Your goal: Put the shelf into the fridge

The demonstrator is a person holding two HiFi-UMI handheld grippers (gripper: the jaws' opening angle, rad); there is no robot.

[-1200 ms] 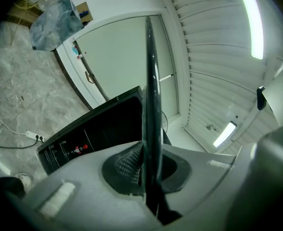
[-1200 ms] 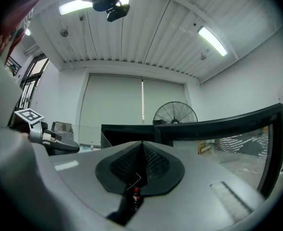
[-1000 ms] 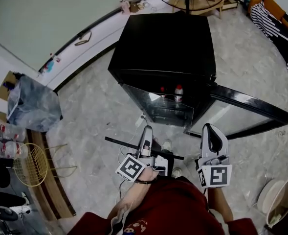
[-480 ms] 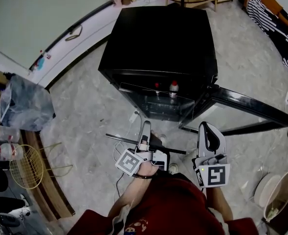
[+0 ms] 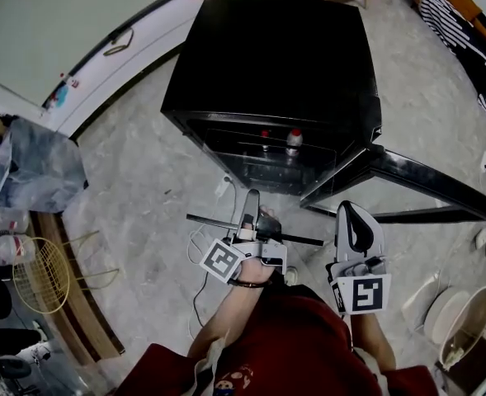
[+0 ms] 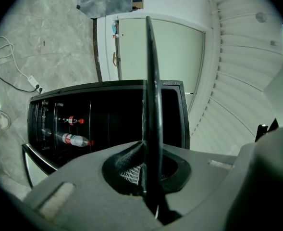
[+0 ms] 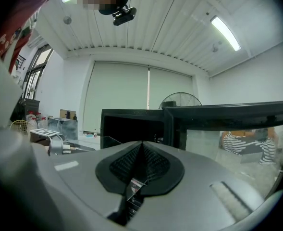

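Fridge (image 5: 280, 56): black, stands on the floor, door (image 5: 424, 180) swung wide to its right, cavity open toward the person.

Shelf (image 5: 296, 238): carried flat, well in front of the fridge opening and below it in the head view. It is not yet inside and reads edge-on in the left gripper view.

Left gripper (image 5: 251, 205): jaws clamped on the shelf's near edge.

Right gripper (image 5: 352, 217): beside the door, jaws pressed together on nothing.

Two bottles (image 5: 293, 141): lying inside the fridge, just behind its front lip.

Step in hand: the approach carry. The next move calls for levelling the shelf, lining it up with the side ledges and sliding it in clear of the bottles. The ledges are too dark to locate, so the slot is probably above them.

Against a second ago: the fridge sits closer and the shelf is nearer the opening. The left grip is unchanged.
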